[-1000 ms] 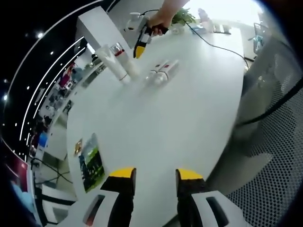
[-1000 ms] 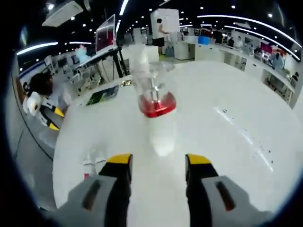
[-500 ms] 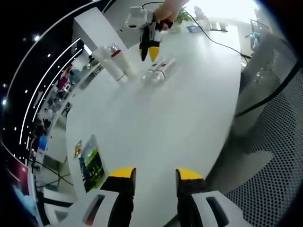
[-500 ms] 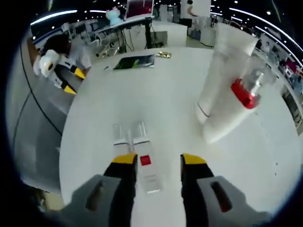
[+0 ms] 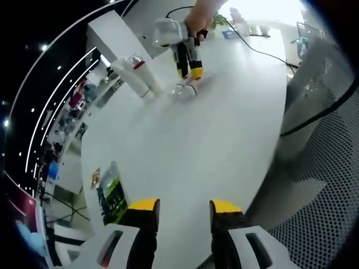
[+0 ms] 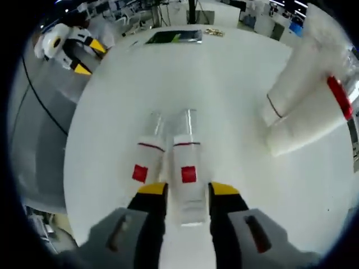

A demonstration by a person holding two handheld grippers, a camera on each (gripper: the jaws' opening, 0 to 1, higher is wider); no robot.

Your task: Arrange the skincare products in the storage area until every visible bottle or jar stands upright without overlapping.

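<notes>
Two white bottles with red square labels lie side by side on the white table (image 6: pixel 112 101). My right gripper (image 6: pixel 188 190) has its jaws tight against both sides of the right-hand lying bottle (image 6: pixel 188 168); the other lying bottle (image 6: pixel 145 162) rests just to its left. Off to the right a white tube (image 6: pixel 297 78) and a red-banded bottle (image 6: pixel 331 109) stand together. From the left gripper view, the right gripper (image 5: pixel 189 72), held by a hand, is down on the lying bottles (image 5: pixel 185 88) beside the standing tube (image 5: pixel 132 75). My left gripper (image 5: pixel 185 207) is open near the table's edge, holding nothing.
A green leaflet (image 5: pixel 109 193) lies near the left gripper, also the leaflet (image 6: pixel 174 37) far across the table. A mesh chair (image 5: pixel 320 168) stands beside the table edge. A black cable (image 5: pixel 263 53) runs over the far end. A white block (image 5: pixel 112 33) rises behind the tubes.
The right gripper has come down over the lying bottles and its jaws have narrowed onto the right-hand one. The left gripper has stayed where it was, open.
</notes>
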